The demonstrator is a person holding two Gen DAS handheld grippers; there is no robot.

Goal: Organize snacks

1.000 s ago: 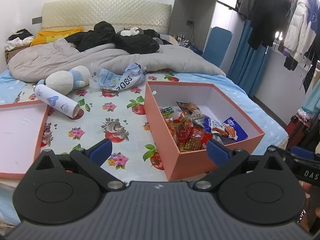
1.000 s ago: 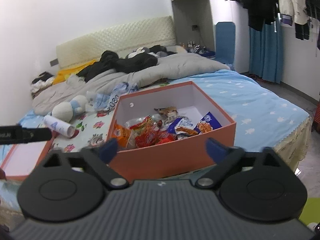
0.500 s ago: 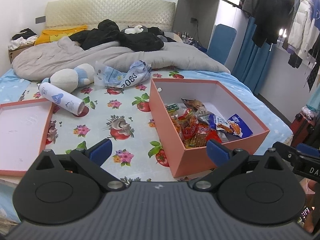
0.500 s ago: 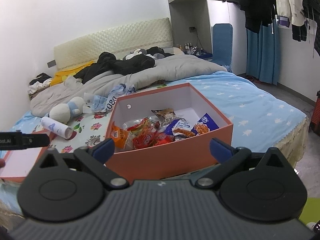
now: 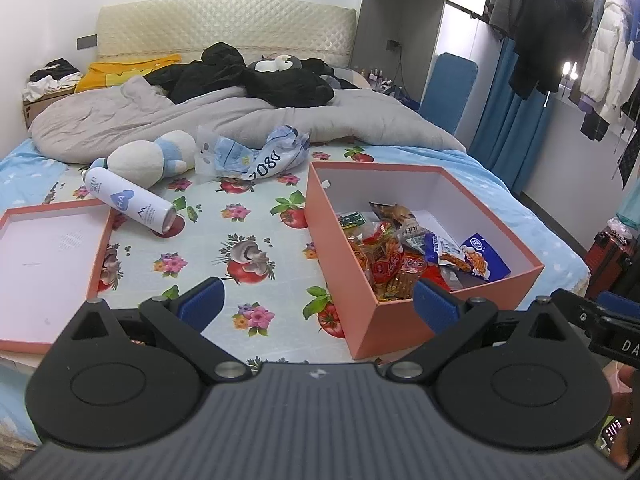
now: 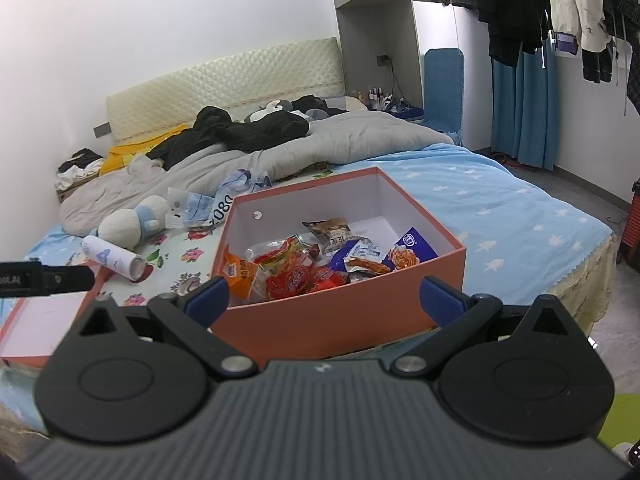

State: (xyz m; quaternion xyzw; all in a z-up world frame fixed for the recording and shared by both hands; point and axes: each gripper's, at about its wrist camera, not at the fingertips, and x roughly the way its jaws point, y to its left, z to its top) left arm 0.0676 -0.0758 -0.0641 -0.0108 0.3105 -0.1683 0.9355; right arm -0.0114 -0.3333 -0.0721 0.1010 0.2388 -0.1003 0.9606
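Hovering with jaws spread wide and empty, the left gripper [image 5: 318, 304] faces the floral sheet [image 5: 224, 236], the orange box [image 5: 360, 312] of snacks [image 5: 404, 256] ahead by its right finger. The right gripper [image 6: 325, 295], equally spread, frames that box between its fingers.

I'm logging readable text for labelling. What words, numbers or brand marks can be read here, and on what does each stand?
"2080" on the crumpled blue-and-white bag.
"HA" inside a blue heart on the white spray can; its smaller print is too small to read.
"DA", cut off at the picture's edge, on the right gripper.
Snack packets in the orange box: print too blurred to read.
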